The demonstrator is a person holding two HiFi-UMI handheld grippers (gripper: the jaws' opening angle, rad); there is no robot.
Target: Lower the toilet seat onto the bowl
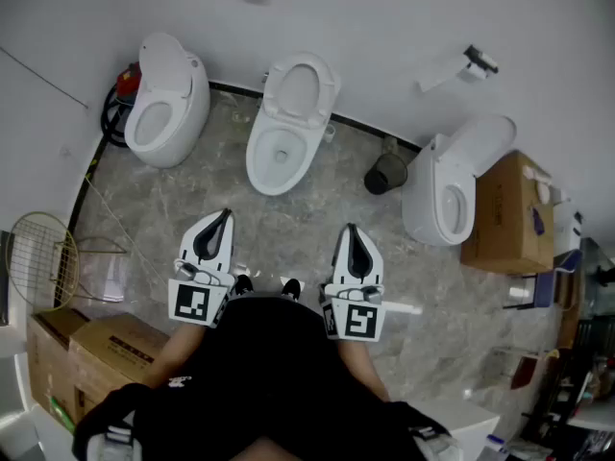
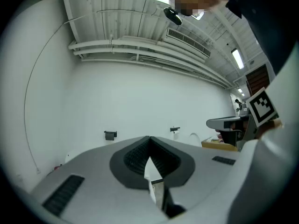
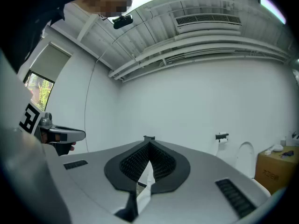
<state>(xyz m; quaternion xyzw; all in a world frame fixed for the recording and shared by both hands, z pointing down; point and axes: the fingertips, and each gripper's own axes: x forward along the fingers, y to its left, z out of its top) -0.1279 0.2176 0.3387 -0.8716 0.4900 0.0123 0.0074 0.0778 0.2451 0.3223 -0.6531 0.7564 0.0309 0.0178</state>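
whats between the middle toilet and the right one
A dark round container stands on the floor between the middle toilet and the right toilet, seen in the head view.

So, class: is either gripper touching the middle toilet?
No, the left gripper and right gripper are both short of the middle toilet, floor showing between.

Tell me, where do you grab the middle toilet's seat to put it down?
Pinch the seat's top rim, coming from the front. It stands upright, hinged at the bowl's back, so the top rim is free and should swing down easiest.
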